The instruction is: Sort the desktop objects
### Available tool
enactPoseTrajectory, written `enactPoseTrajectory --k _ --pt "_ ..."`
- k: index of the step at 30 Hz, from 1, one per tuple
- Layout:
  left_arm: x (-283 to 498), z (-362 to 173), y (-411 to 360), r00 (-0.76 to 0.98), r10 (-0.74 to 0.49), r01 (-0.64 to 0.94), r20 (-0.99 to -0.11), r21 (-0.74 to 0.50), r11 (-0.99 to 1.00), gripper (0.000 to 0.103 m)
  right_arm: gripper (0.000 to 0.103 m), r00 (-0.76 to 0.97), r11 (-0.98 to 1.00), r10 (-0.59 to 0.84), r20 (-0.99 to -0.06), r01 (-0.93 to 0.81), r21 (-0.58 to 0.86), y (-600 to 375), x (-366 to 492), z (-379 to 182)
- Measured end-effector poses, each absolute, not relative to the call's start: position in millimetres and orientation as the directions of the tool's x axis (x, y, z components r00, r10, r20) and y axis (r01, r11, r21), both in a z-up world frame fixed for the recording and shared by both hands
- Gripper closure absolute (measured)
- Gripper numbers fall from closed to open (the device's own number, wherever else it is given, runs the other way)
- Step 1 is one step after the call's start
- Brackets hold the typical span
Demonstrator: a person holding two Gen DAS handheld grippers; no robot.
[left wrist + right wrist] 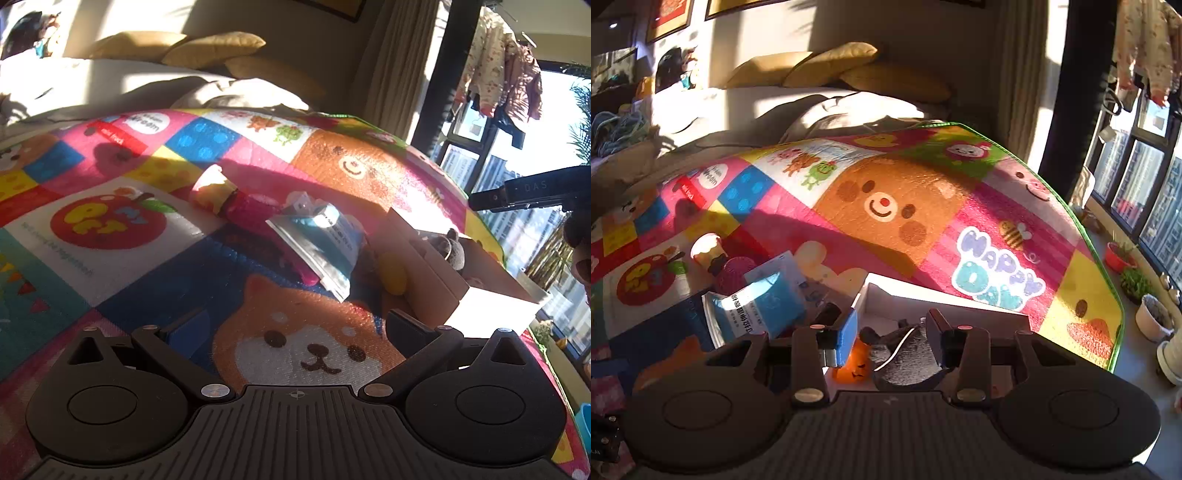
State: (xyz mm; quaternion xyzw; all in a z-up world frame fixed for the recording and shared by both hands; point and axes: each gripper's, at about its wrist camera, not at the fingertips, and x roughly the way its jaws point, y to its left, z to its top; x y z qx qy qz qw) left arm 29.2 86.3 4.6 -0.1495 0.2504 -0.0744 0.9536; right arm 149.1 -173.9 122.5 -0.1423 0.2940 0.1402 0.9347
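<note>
A bright cartoon play mat (897, 206) covers the surface, lit by low sun from the windows, with a sofa (798, 99) and yellow cushions (831, 61) behind it. On the mat's right side sits an open cardboard box (436, 273), its near flap glaring white in the left wrist view. A grey plush toy (908, 354) lies inside the box. Just left of the box, a foil pouch (317, 243) with a blue label rests over a pink brush (255, 210), beside a small cup-shaped toy (707, 249). A yellow egg-shaped toy (393, 275) rests against the box's left wall; in the right wrist view an orange toy (855, 363) sits at the same spot, just left of the plush.

The right gripper (892, 332) hangs over the box, fingers apart, flanking the plush without visibly touching it. The left gripper (295, 328) hovers over the mat's dog face, jaws spread wide and holding nothing.
</note>
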Motion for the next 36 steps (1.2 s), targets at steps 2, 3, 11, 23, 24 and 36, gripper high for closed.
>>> enactPoseTrajectory --k 2,3,11,23,24,36 --pt "29.7 4.3 87.0 0.862 -0.215 0.061 -0.459 -0.326 0.943 0.000 0.063 0.769 0.873 0.186 -0.612 -0.415 -0.257 -137.1 148.4 105.9" --pt "29.8 4.0 87.8 0.861 -0.216 0.059 -0.460 -0.331 0.942 0.000 0.068 0.759 0.847 0.183 -0.625 -0.444 -0.292 -119.1 149.5 96.3" --pt "29.0 2.9 93.6 0.867 -0.223 0.051 -0.445 -0.366 0.929 0.000 0.070 0.672 0.859 0.007 -0.741 -0.383 -0.339 -61.8 216.8 41.9" --pt "31.2 2.1 100.1 0.870 -0.231 0.041 -0.436 -0.404 0.914 0.000 0.098 0.639 0.843 0.232 -0.733 -0.508 -0.176 -99.9 138.3 78.6" --pt "31.1 2.0 100.0 0.870 -0.229 0.039 -0.437 -0.402 0.915 0.000 0.098 0.633 0.839 0.259 -0.729 -0.522 -0.156 -110.8 122.5 84.5" --pt "48.6 22.9 52.1 0.877 -0.133 0.107 -0.462 -0.082 0.991 0.000 0.068 0.679 0.895 0.282 -0.678 -0.440 -0.068 -209.5 29.6 59.2"
